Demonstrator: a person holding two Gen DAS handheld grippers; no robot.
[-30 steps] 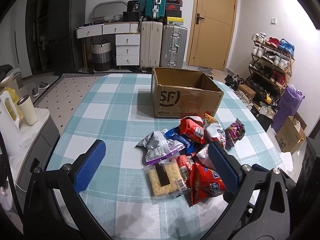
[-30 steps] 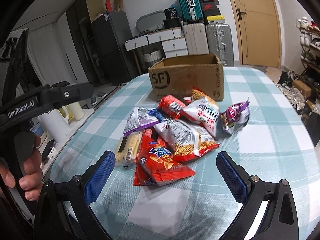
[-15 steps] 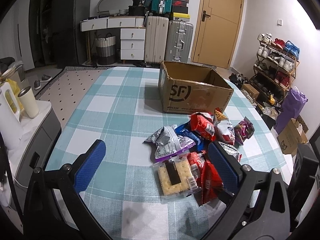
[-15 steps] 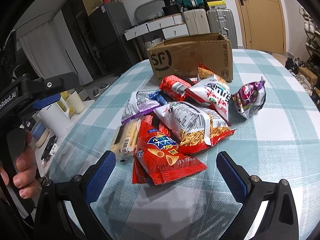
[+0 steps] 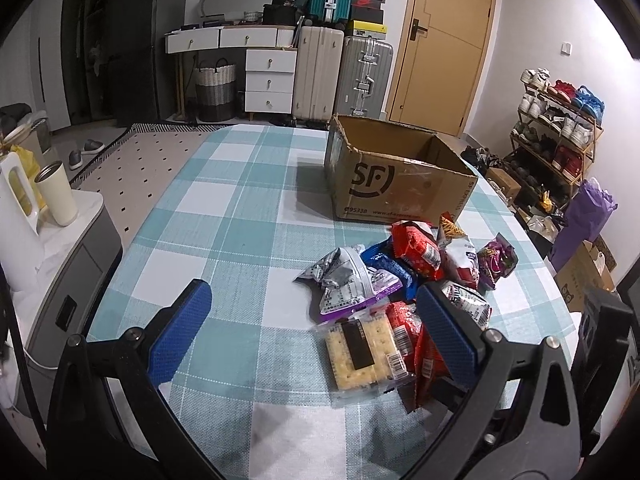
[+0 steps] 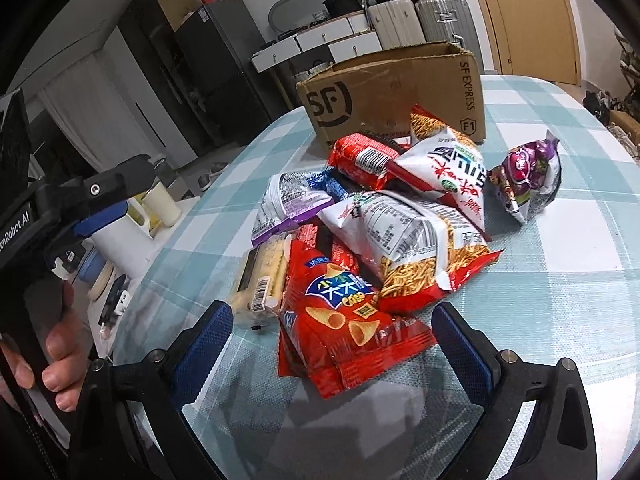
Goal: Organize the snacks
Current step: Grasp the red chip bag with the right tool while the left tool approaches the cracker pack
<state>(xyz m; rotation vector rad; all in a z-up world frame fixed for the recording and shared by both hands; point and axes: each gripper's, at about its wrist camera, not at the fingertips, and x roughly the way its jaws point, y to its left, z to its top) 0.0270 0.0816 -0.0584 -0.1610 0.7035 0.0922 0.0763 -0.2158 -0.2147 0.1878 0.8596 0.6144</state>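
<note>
My right gripper (image 6: 332, 344) hangs low over a checked tablecloth (image 6: 580, 280), jaws wide but just narrowing, straddling the near end of a red cone-snack bag (image 6: 344, 316) without pressing it. Behind it lie a noodle-snack bag (image 6: 416, 248), a cracker pack (image 6: 260, 280) and a purple bag (image 6: 524, 176) apart to the right. An open cardboard box (image 6: 400, 96) stands beyond the pile. My left gripper (image 5: 316, 332) is wide open, empty, its right finger covering part of the pile.
</note>
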